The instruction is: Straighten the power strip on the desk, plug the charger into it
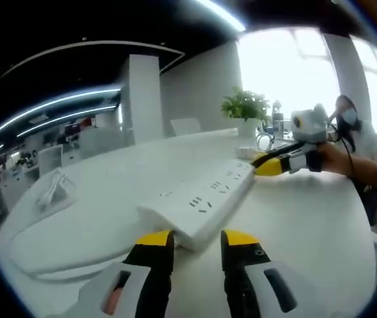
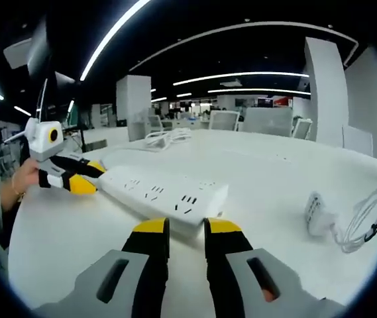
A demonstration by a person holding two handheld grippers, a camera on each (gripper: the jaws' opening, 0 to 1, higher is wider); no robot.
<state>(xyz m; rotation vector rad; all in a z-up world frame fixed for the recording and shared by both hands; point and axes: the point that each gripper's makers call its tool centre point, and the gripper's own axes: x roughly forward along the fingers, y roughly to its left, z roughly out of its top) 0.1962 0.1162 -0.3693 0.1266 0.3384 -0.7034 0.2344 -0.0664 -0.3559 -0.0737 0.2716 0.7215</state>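
— So, which step is in hand here?

— The straightening, I think. The power strip lies flat in the middle of the white desk, and one gripper stands at each short end of it. The left gripper has its jaws a narrow gap apart just at the near end, holding nothing. The right gripper stands the same way at the other end: narrow gap, nothing between the jaws.

— And the charger?

— The charger with its coiled white cable lies on the desk apart from the strip, toward the rounded desk edge. It is not yet plugged in.

— What does the next move need?

— In my judgement, both ends must be pushed together so the strip turns parallel to the desk edge. Then one gripper must go for the charger.
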